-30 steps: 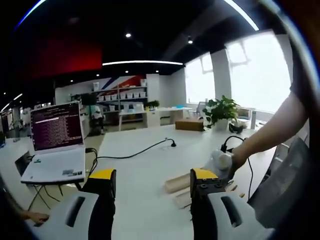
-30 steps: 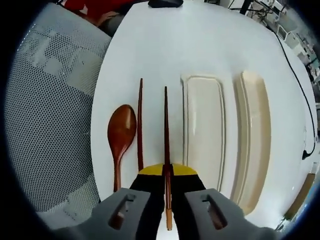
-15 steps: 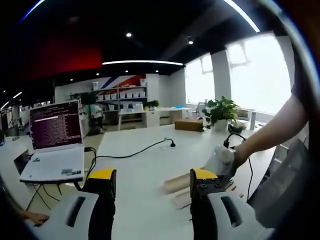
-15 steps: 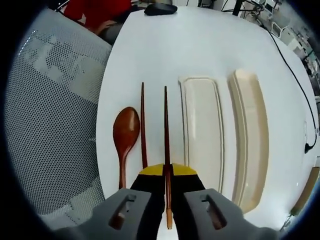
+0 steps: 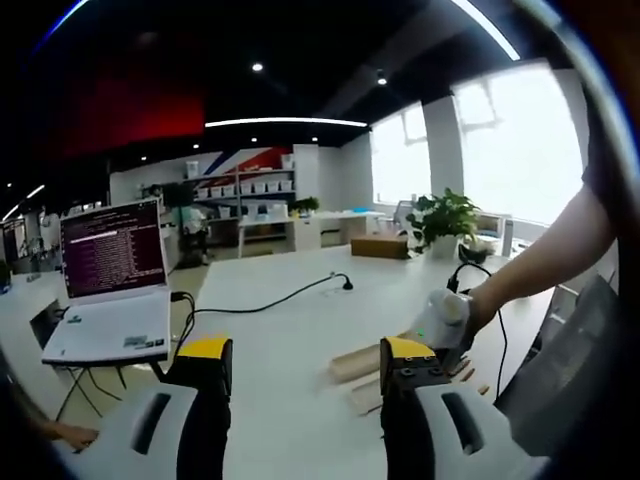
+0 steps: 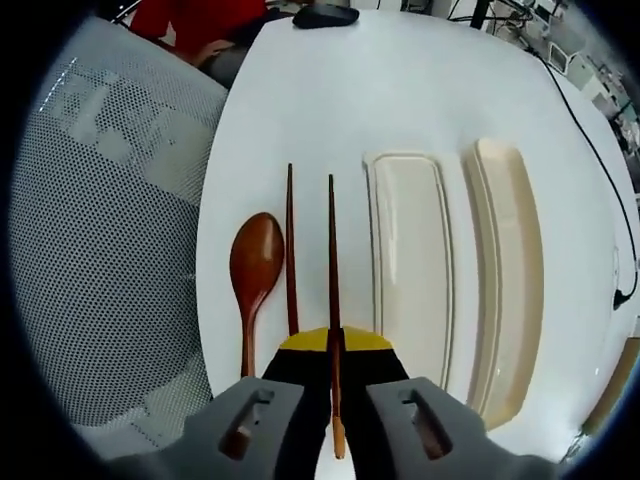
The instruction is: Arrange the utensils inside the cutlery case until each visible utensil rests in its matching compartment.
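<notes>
My right gripper [image 6: 334, 342] is shut on a dark wooden chopstick [image 6: 331, 250], which points straight ahead above the white table [image 6: 330, 90]. A second chopstick [image 6: 291, 250] lies on the table just left of it, and a brown wooden spoon [image 6: 255, 275] lies further left. Right of the held chopstick lie the cream cutlery case tray [image 6: 410, 260] and its lid [image 6: 510, 270], both with nothing in them. My left gripper [image 5: 305, 362] stands open above the table, holding nothing. From the left gripper view, the case [image 5: 355, 365] sits by the right jaw, with the person's hand and other gripper [image 5: 440, 322] over it.
A grey mesh chair [image 6: 110, 230] stands along the table's edge beside the spoon. A dark mouse [image 6: 320, 14] lies at the table's far end. In the left gripper view an open laptop [image 5: 110, 290], a black cable [image 5: 270, 302] and a potted plant [image 5: 445, 220] stand further off.
The right gripper view has shifted slightly while the chopstick stays clamped. In the left gripper view the person's hand with the other gripper has risen a little.
</notes>
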Motion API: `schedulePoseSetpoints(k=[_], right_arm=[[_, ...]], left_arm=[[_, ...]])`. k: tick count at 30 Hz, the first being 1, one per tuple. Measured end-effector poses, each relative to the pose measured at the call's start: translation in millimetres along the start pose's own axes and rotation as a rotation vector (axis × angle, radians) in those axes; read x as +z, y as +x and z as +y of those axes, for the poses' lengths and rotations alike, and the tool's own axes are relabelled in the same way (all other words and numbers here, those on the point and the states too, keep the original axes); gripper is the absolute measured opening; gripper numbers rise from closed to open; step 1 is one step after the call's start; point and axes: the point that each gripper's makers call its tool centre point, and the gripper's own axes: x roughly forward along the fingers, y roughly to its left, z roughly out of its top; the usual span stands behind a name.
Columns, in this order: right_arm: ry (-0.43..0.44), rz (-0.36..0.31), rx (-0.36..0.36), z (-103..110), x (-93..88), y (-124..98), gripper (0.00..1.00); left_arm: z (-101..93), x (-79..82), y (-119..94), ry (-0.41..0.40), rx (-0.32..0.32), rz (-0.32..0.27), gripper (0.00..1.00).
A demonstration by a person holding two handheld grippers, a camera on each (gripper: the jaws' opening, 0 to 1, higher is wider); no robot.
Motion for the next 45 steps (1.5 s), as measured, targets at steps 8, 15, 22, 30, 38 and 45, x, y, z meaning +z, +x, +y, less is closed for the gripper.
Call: schedulePoseSetpoints(k=[8, 15, 22, 30, 38, 45], right_arm=[[0.003, -0.001, -0.043, -9, -4.6, -18, 0.0], [0.015, 0.014, -0.083, -23, -10.6, -38, 0.0], [0.014, 0.037, -0.097, -32, -17.0, -43, 0.0], [0.004, 0.051, -0.121, -51, -13.5, -54, 0.0], [-0.01, 0.049, -0.155, -72, -2.7, -60, 0.0], [-0.023, 0.048, -0.175, -89, 6.8, -61, 0.0]], left_arm=[[1.0, 4.8, -2, -0.001, 0.01, -0.022, 0.62], [-1.7, 7.4, -2, -0.001, 0.0, -0.033, 0.62], [0.0, 5.2, -1, -0.001, -0.006, -0.03, 0.62], [17.1, -6.8, -1, -0.008, -0.003, -0.025, 0.62], [13.8, -7.8, 1, -0.004, 0.0, -0.016, 0.62], [4.1, -4.7, 2, -0.003, -0.003, -0.002, 0.62]])
